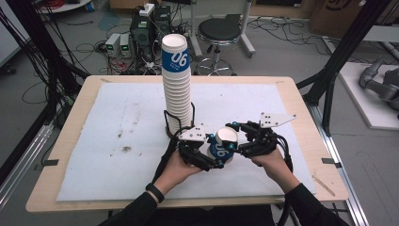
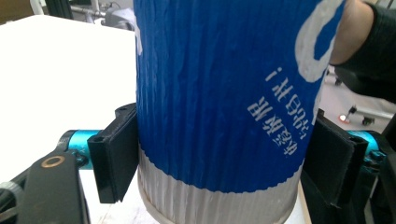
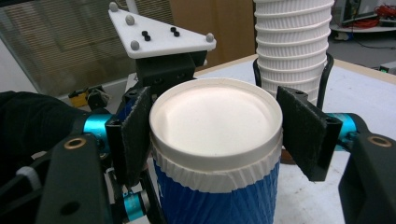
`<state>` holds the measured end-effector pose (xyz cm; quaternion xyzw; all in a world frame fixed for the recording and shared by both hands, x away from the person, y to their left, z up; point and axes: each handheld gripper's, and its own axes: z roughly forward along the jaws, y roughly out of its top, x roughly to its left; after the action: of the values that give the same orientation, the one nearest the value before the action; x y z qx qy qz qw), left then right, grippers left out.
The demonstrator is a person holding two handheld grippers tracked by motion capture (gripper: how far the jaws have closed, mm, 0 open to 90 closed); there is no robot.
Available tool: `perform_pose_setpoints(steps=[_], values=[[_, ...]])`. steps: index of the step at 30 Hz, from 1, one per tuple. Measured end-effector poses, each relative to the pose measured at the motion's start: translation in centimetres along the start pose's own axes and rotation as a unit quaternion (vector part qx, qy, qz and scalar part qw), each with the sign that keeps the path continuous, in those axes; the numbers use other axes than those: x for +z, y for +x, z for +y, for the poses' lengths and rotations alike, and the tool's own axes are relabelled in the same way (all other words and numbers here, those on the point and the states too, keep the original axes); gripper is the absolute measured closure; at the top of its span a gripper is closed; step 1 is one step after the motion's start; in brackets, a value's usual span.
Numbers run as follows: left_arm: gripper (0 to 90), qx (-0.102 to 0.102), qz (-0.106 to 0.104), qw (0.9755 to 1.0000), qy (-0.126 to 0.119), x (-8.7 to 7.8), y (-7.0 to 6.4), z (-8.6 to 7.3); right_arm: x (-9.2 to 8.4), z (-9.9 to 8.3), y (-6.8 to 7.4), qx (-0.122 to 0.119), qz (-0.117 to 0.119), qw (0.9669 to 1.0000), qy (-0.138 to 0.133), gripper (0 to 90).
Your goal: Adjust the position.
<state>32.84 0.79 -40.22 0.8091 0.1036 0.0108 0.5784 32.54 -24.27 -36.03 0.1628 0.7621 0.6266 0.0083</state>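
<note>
- High view: the tall cup stack [image 1: 177, 89] stands left of centre on the table [image 1: 56, 141], toward the far edge.
- Left gripper [image 1: 203, 153] clamps the blue paper cup [image 1: 221, 143], pads pressed on both sides, near the front edge.
- Right gripper [image 1: 244, 141] brackets the cup's upturned base; its right pad stands just clear.

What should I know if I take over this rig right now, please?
Left gripper: shut on the cup's blue wall.
Right gripper: jaws flank the cup's white-banded end; I cannot tell whether they press.
Cup: held tilted above the mat, in front of the stack.
Done: one cup is in hand, apart from the stack.
Left: probably free one gripper, then place the cup, perhaps on the stack.
</note>
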Motion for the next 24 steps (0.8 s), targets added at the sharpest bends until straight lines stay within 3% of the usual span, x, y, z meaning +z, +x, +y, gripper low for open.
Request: perform_pose_setpoints(steps=[4,10,12,15,20,24], values=[[21.5,0.005,-0.002,0.9999,0.015,-0.4,0.1,0.4,-0.2,0.0,-0.3,0.013,0.004,0.9999,0.005,21.4],[22.0,0.015,0.007,0.9982,0.057,-0.9,0.2,1.3,-0.8,0.5,-0.6,0.019,0.012,0.9996,0.016,19.3],[22.2,0.025,0.009,0.9965,0.080,-1.0,0.2,1.5,-1.0,0.7,-0.7,0.015,0.011,0.9994,0.030,19.3],[22.5,0.034,0.019,0.9920,0.120,-0.8,0.1,1.7,-1.0,1.0,-0.5,0.004,0.003,0.9983,0.058,19.3],[22.5,0.045,0.028,0.9880,0.145,-0.4,-0.2,1.8,-0.3,1.0,-0.1,-0.016,-0.001,0.9951,0.098,19.4],[22.5,0.049,0.029,0.9876,0.146,-0.3,-0.3,1.8,0.1,0.6,-0.1,-0.014,-0.013,0.9930,0.116,19.4]])
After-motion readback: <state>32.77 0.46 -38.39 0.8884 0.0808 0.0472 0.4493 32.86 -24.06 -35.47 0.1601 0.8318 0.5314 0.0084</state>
